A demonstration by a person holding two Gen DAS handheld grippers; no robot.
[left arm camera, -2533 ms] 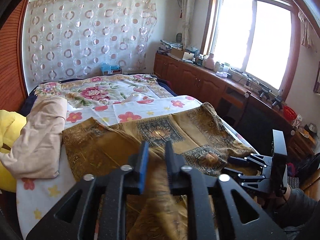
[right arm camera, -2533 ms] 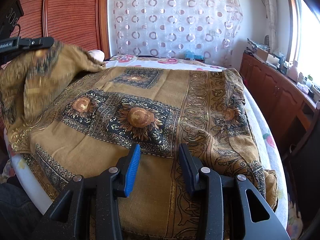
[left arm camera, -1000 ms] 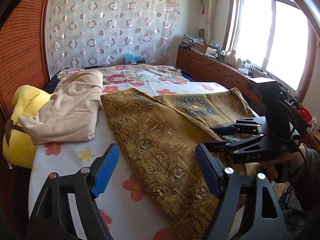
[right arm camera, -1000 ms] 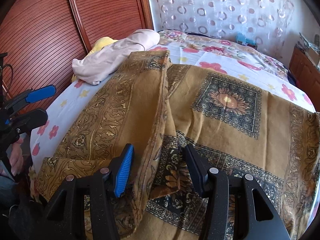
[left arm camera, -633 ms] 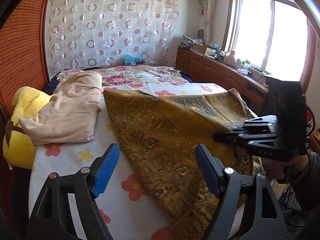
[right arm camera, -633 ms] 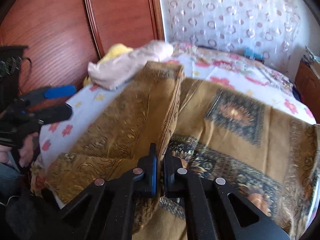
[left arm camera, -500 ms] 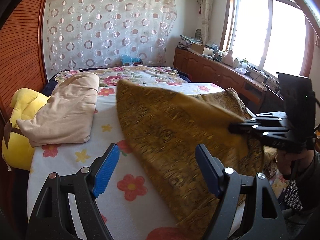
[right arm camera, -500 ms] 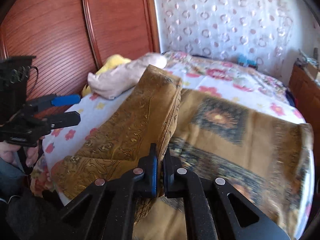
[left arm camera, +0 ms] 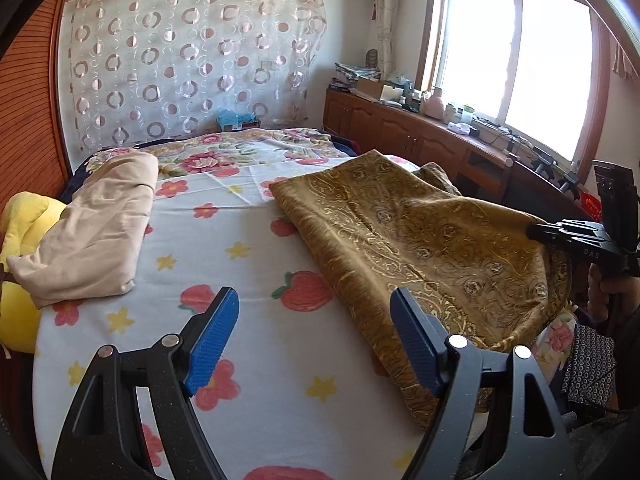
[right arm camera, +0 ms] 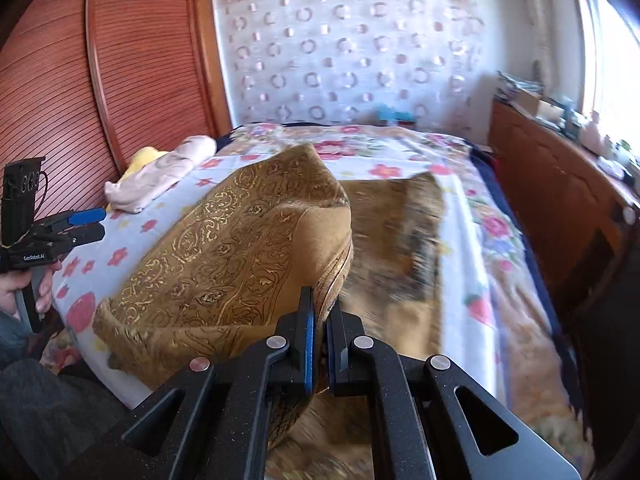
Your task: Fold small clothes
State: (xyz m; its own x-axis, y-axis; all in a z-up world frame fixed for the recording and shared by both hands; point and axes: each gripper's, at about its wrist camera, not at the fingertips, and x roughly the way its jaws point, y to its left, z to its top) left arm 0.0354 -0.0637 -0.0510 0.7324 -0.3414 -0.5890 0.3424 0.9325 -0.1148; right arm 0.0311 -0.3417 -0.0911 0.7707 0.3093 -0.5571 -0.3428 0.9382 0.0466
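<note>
Bottom of the left wrist view: my left gripper (left arm camera: 314, 336) is spread wide, blue pads (left arm camera: 212, 336) apart, nothing between them, hovering over the bed sheet (left arm camera: 256, 264), white with red flowers and yellow stars. Bottom center of the right wrist view: my right gripper (right arm camera: 318, 334) is pressed together, pinching an edge of the gold cloth (right arm camera: 224, 256), a brown-gold patterned piece. The pinched part is lifted off the bed and drapes down to the lower left of that frame; more of the cloth lies flat behind it, blurred. In the left wrist view the gold cloth (left arm camera: 420, 240) sits center right, rising toward the right gripper (left arm camera: 536, 232) at the right edge.

The left gripper (right arm camera: 86, 222) shows at the left edge of the right wrist view, held in a hand (right arm camera: 24, 292).

Mid left of the left wrist view: a beige garment (left arm camera: 92, 232) lies folded on the sheet, touching a yellow plush (left arm camera: 20, 220) at the left edge. Further back, a floral quilt (left arm camera: 224, 152) covers the head end of the bed.

Far: a sheer curtain (left arm camera: 192, 64) with a ring pattern covers the back wall. Upper right, a bright window (left arm camera: 520, 60) above a long wooden cabinet (left arm camera: 400, 132) with clutter on top. In the right wrist view, reddish slatted wood panels (right arm camera: 100, 88) fill the upper left.
</note>
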